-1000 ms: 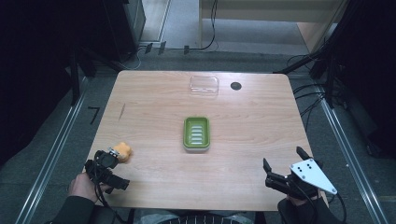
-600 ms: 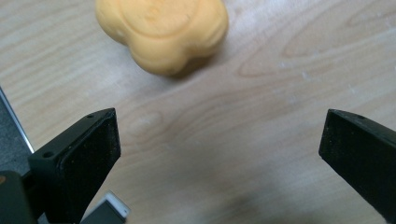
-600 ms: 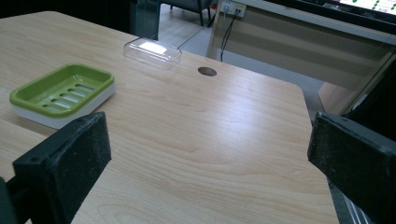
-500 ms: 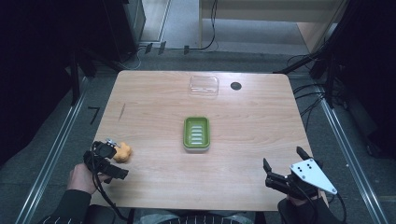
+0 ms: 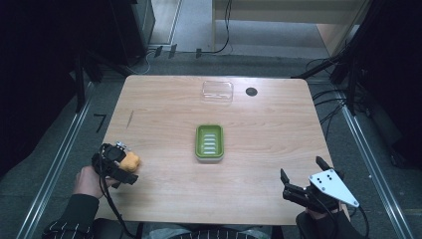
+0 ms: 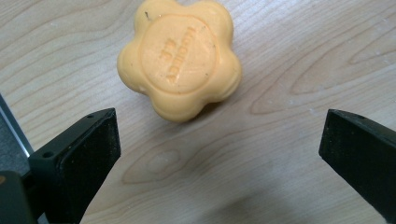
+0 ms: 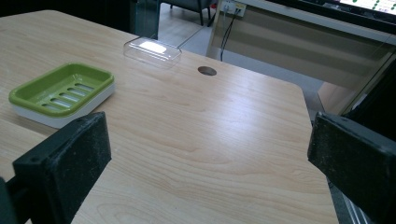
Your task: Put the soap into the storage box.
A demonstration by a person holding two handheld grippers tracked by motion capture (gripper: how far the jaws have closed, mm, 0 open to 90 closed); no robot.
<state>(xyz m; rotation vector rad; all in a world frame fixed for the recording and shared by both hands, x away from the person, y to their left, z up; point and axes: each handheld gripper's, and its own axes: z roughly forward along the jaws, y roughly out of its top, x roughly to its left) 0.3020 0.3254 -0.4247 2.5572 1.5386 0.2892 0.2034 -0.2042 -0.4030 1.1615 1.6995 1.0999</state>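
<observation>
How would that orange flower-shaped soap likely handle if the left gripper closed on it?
The soap looks solid and rigid, so it probably won't deform. Its smooth, lobed sides may slip between flat pads. Lying flat on the table, it seems unlikely to roll.

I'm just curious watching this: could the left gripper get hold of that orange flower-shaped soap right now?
Probably yes. The left gripper is open, and the soap lies on bare table just ahead of its jaws, not yet between them, with nothing in the way.
</observation>
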